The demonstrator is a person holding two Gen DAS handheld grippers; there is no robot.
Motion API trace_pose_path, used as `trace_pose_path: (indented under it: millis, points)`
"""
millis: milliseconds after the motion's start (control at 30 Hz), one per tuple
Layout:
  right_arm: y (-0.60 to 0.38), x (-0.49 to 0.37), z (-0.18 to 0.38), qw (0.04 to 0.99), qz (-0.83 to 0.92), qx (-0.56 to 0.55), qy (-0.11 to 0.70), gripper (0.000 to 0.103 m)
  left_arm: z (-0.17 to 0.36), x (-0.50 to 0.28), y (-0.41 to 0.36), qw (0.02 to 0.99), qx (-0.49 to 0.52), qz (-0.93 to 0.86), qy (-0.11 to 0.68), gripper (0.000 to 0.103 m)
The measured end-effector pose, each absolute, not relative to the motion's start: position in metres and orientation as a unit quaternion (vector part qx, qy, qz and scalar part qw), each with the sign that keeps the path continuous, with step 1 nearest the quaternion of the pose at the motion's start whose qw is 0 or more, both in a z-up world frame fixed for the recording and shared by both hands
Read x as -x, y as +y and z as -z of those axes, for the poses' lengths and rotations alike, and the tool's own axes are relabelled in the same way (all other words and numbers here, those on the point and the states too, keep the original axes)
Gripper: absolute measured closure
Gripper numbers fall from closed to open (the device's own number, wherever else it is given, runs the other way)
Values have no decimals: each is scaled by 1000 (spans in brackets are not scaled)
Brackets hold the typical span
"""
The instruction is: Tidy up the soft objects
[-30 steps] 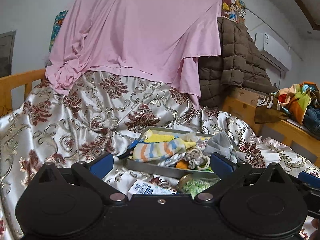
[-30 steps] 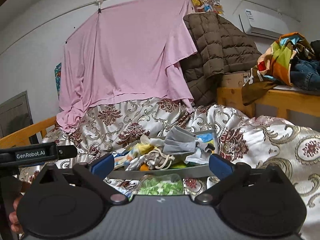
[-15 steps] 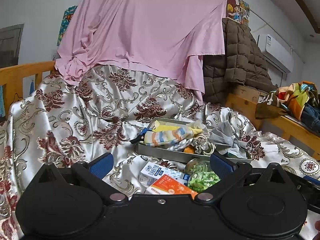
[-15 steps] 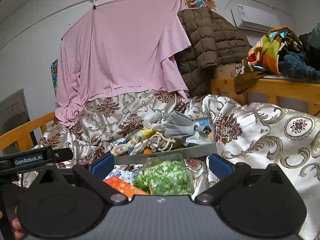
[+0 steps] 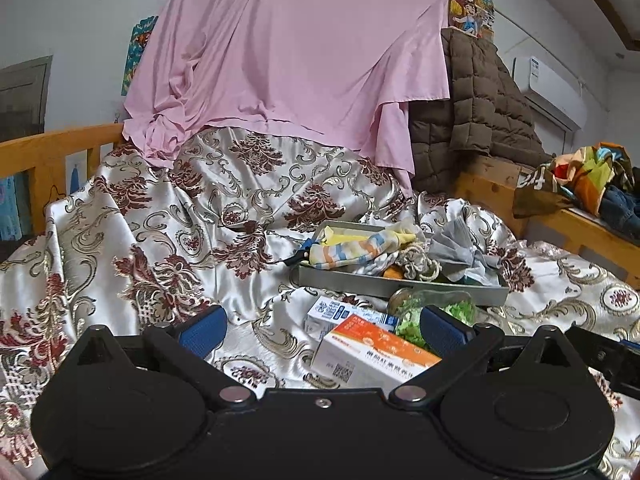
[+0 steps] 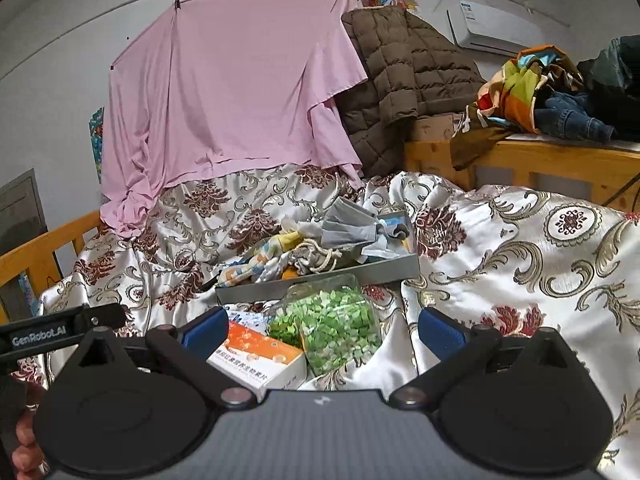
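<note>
Satin bedspread [image 5: 208, 216], patterned in cream, gold and dark red, covered the bed and carried all the items inspected. A grey tray [image 5: 384, 282] sat on it, holding the soft objects in a loose heap: a striped sock [image 5: 352, 249], a yellow cloth [image 5: 348, 236], a coil of cord [image 5: 420, 264] and a grey face mask [image 5: 460, 250]. From the right wrist view the same tray [image 6: 360, 276] appeared tilted, with the mask [image 6: 348, 226] at the top of the heap.

Just in front of the tray lay a clear bag of green pieces [image 6: 340, 324], an orange and white box [image 6: 256, 358] and a blue and white box [image 5: 336, 314]; the orange box partly overlapped the blue one.

The left gripper [image 5: 322, 326] hovered above the bedspread with its fingers [image 5: 202, 326] spread wide and nothing between them. The right gripper [image 6: 324, 326] was likewise released and empty, its fingers [image 6: 440, 332] standing either side of the bag and orange box without touching them. Part of a hand [image 6: 24, 446] showed at the lower left edge of the right wrist view, below the other gripper's body.

Behind the bed a pink sheet [image 5: 288, 64] hung from a line beside a brown quilted jacket [image 5: 484, 112]. Folded clothes [image 6: 544, 92] sat on a wooden frame [image 6: 552, 164] to the right.
</note>
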State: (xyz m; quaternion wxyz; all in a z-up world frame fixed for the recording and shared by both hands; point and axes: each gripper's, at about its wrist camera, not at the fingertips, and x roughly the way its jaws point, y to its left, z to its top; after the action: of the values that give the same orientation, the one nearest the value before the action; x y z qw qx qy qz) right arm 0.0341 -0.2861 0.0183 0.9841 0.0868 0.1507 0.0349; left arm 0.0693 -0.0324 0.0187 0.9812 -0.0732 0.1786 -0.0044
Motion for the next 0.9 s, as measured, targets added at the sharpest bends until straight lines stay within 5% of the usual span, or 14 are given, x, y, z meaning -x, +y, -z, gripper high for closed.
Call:
trace_pose_path:
  millis: [900]
  points:
    - [-271, -16, -10, 984, -25, -66, 164, 0, -5, -35, -30, 979, 58, -25, 193, 1]
